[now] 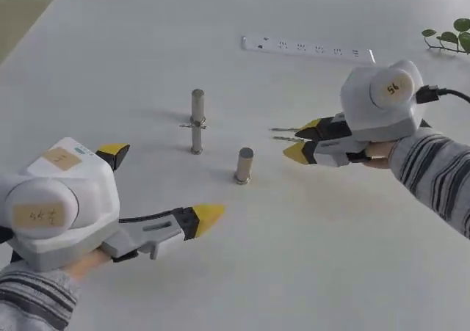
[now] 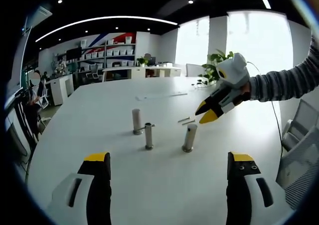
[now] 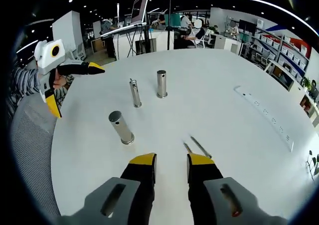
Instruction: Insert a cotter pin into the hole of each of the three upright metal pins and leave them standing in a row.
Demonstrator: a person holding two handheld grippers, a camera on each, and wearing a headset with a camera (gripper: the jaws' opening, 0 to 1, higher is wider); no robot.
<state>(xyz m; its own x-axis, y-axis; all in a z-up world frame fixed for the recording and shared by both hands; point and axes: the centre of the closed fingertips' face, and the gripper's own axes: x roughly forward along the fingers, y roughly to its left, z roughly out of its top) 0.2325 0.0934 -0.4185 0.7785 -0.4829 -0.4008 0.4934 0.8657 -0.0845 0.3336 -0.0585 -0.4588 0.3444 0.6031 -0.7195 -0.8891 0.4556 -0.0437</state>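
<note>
- Three metal pins stand upright on the white table [image 1: 308,257], each with its long axis vertical.
- In the head view two of them line up one behind the other. The back pin [image 1: 197,100] is thicker, and the thin pin [image 1: 196,142] stands just in front of it.
- The third pin [image 1: 244,164] stands apart, to the right of those two and nearer the person, with its hollow top end facing up.
- There are two cotter pins.
- The fitted cotter pin [image 1: 192,126] runs level through the thin pin near its top, crosswise to that pin's axis, with a short length sticking out on either side.
- The held cotter pin [image 1: 283,133] lies roughly level in the air above the table. Its long axis runs from the jaws toward the standing pins, and its two thin legs point that way, slightly spread.
- The right gripper [image 1: 303,139] has its yellow-tipped jaws drawn in on the held cotter pin, to the right of the third pin and clear of it.
- The left gripper [image 1: 161,183] sits low at the near left with its jaws spread wide and nothing between them. It faces the three pins from well short of them.
- One white power strip [image 1: 308,49] lies flat at the far side of the table, and one leafy plant [image 1: 449,37] is at the far right edge.
</note>
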